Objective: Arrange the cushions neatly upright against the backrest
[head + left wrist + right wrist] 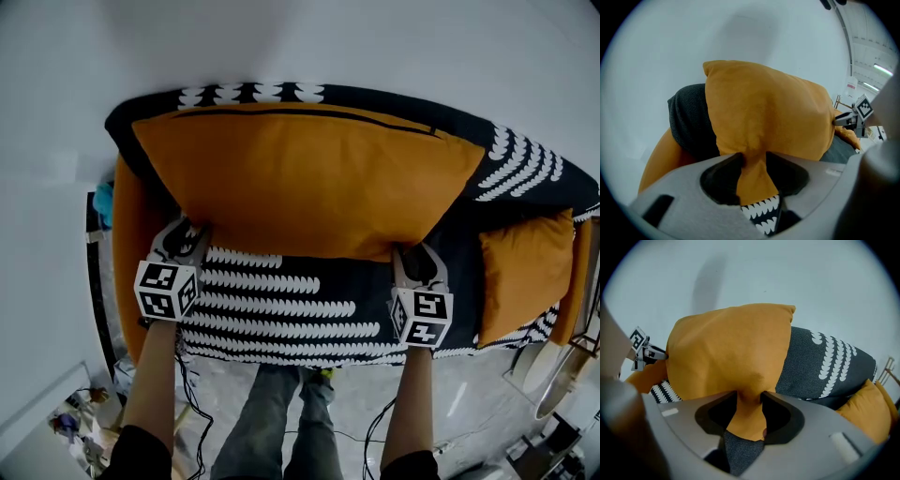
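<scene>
Cushion [309,178], large orange, stands upright against sofa backrest [525,155]. Left hand-held gripper [186,236] and right hand-held gripper [418,255] each pinch a bottom corner. Placement looks nearly finished; next: release, then tend small cushion [520,272] at right end.

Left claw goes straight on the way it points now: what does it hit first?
The big cushion: its corner sits pinched in the left claw. Behind it, probably the dark backrest, though depth is unclear.
</scene>
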A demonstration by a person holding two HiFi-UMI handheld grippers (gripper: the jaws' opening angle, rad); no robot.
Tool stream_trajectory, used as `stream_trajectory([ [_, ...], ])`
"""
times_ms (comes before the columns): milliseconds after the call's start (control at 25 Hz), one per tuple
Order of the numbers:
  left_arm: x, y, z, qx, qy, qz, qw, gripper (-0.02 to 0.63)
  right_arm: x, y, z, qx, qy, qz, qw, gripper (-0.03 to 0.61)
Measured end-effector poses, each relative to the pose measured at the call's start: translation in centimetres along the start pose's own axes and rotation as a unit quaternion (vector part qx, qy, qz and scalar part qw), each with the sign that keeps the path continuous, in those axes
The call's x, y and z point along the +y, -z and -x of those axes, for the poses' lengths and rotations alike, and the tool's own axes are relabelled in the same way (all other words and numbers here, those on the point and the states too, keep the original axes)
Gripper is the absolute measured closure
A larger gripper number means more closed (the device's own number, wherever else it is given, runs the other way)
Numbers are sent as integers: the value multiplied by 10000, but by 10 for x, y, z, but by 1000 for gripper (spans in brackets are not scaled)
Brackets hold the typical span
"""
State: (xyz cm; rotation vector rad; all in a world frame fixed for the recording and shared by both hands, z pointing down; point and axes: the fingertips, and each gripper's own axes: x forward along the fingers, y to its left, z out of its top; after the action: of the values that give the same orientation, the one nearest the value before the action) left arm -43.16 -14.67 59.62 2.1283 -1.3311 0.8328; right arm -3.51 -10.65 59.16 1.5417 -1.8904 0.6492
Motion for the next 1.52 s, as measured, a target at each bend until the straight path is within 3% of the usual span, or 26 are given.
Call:
stream_trajectory([
  [400, -18, -4, 44, -240, -136, 181, 9995, 454, 17, -19, 45, -469, -116, -216, 9986, 389],
  [680, -35, -25, 89, -561, -182, 253, 9979, 501, 35, -41, 85, -717, -122, -212, 9971, 446],
  [880, -53, -42, 122, -821, -229, 240, 9961, 567, 43, -63, 118, -889, -76, 9, 9960, 530],
  [1040, -71, -50, 150, -988, -263, 129, 9947, 614, 52, -69, 149, -1035, -91, -17, 9946, 549],
  [1520, -126, -85, 223, -1438, -214, -73, 9893, 614, 54, -86, 238, -1494, -139, -101, 9886, 566],
])
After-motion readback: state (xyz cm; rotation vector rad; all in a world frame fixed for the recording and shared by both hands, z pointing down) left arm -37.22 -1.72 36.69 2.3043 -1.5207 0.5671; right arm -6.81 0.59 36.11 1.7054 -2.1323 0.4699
